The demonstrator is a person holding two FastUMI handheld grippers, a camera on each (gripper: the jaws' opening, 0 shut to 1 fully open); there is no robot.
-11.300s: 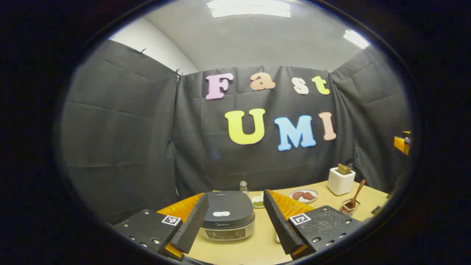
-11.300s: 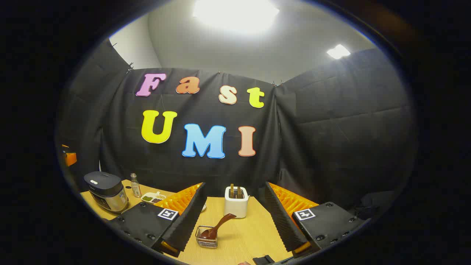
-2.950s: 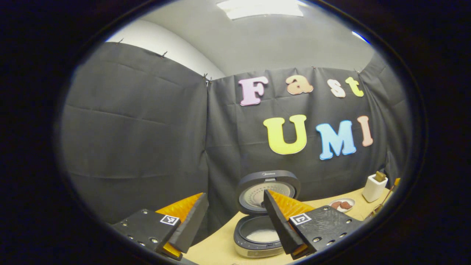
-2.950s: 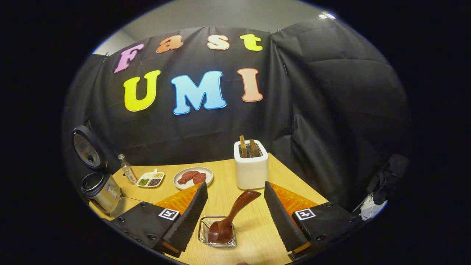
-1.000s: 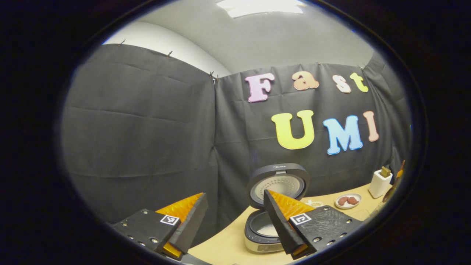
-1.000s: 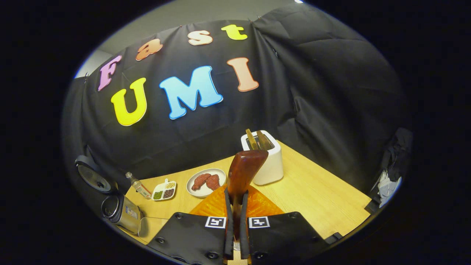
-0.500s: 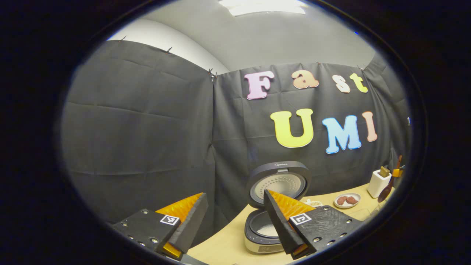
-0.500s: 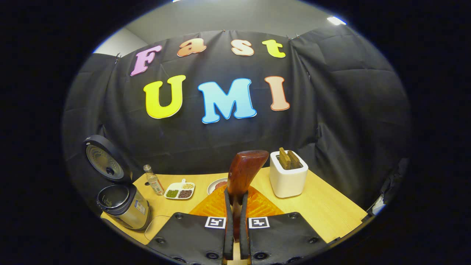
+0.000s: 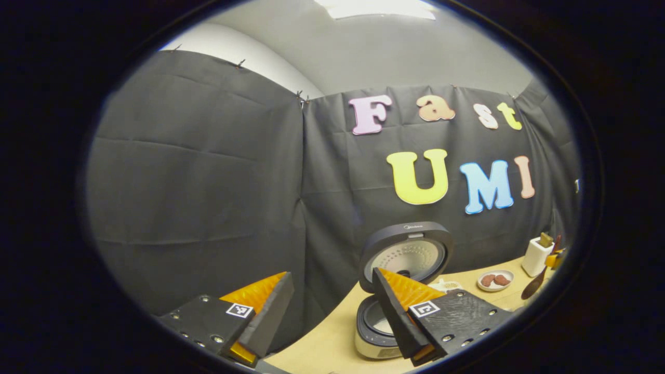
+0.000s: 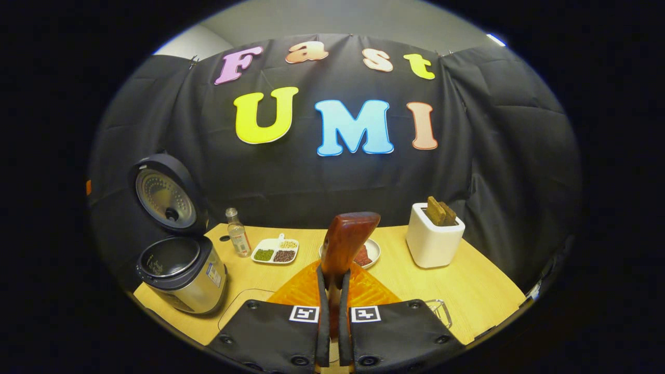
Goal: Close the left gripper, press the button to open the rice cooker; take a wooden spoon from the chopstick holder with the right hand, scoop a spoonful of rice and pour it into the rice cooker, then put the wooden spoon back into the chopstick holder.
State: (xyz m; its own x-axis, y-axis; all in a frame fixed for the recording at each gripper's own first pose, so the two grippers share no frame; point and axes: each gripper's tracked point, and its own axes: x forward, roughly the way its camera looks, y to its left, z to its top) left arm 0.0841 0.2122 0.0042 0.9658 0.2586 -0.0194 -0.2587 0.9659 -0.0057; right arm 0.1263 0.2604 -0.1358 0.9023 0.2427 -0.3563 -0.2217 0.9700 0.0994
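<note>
My right gripper (image 10: 332, 272) is shut on the handle of the dark wooden spoon (image 10: 347, 236), which rises upright between its fingers; the bowl end is hidden below. The rice cooker (image 10: 181, 272) stands open at the table's left with its lid (image 10: 163, 197) tipped back. The wire chopstick holder (image 10: 440, 310) peeks out beside the right finger. In the left gripper view my left gripper (image 9: 331, 275) is open and holds nothing, with the open rice cooker (image 9: 375, 332) just behind its right finger. Far right there, the spoon (image 9: 534, 279) hangs in the air.
On the wooden table (image 10: 483, 291) stand a small bottle (image 10: 238, 240), a divided dish (image 10: 275, 252) of beans, a plate (image 10: 370, 253) of meat and a white toaster (image 10: 434, 241) with two slices. A clear container (image 10: 234, 306) lies near the cooker.
The right gripper, still holding the spoon, has swung leftward, so the cooker sits larger and nearer in its view. The left gripper has drifted slightly and stays open.
</note>
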